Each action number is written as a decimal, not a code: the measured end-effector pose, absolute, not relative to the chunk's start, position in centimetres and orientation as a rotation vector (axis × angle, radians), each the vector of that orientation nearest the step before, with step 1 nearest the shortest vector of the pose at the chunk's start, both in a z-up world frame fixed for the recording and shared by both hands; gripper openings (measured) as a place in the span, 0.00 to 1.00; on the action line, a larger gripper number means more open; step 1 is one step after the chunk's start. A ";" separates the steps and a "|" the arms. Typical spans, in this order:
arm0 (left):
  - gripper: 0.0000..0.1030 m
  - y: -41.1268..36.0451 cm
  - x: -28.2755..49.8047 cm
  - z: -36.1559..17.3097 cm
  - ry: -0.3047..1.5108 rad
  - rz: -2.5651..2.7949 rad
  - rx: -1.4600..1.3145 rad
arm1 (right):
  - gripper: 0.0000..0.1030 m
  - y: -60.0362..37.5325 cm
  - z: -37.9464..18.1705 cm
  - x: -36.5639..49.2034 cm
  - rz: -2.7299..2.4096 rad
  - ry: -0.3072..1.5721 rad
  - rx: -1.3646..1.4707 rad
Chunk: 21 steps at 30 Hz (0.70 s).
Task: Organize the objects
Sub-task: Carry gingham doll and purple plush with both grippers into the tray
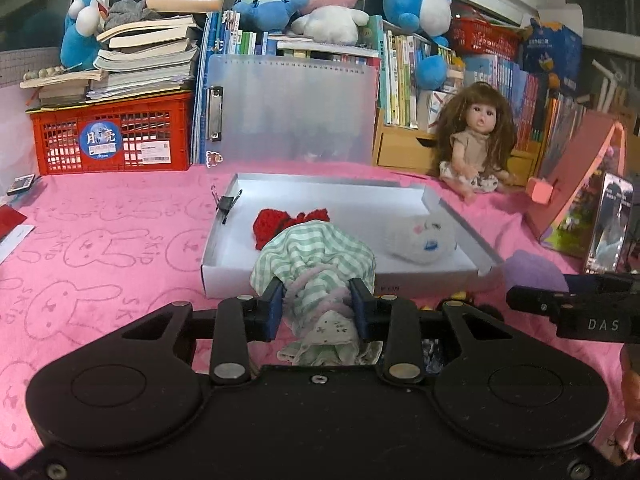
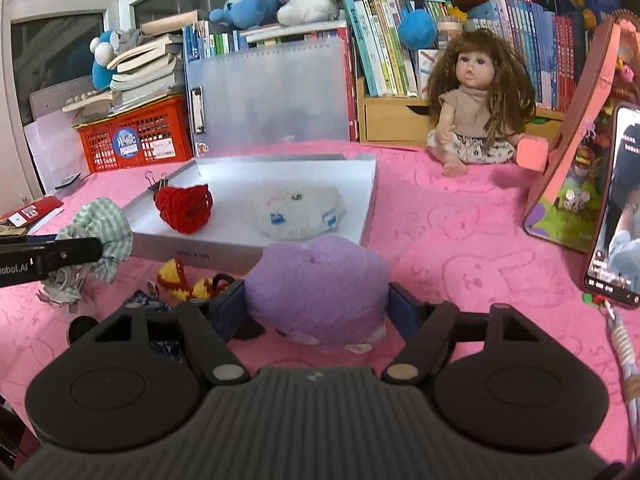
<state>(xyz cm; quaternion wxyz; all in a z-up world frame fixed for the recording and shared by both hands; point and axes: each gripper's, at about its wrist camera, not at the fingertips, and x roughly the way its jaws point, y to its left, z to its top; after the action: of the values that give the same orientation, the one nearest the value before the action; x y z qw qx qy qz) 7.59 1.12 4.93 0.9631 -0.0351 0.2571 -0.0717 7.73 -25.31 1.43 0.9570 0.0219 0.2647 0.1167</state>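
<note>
The left gripper (image 1: 316, 300) pinches a green striped cloth bundle (image 1: 316, 256); the right gripper (image 2: 316, 300) clasps a purple plush (image 2: 320, 280). Carry each over the near wall of the white box (image 1: 224, 268) at frame centre, releasing onto bare floor.

readable words in the scene
"skip" repeats on the pink cloth (image 1: 100, 216); "das" on the right gripper (image 1: 604, 325); "月亮" on the far-left red crate (image 1: 108, 136); "obot.ai" on the left gripper (image 2: 24, 266).

Striped cloth (image 1: 316, 256) gripped, purple plush (image 2: 318, 280) perhaps clamped
</note>
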 end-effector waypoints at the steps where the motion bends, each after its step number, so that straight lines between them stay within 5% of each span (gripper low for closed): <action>1: 0.32 1.2 7.9 5.1 0.522 -0.146 -0.074 | 0.73 -25.3 1.5 7.8 0.239 0.539 0.049; 21: 0.32 2.6 16.4 5.8 0.637 -0.187 -0.179 | 0.73 -25.1 4.4 15.8 0.308 0.725 0.153</action>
<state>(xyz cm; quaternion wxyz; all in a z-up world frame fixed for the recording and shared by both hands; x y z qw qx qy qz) 16.37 2.58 5.83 0.9415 -0.0876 0.3123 -0.0918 15.80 -25.14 4.39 0.9206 0.0742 0.3529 0.1497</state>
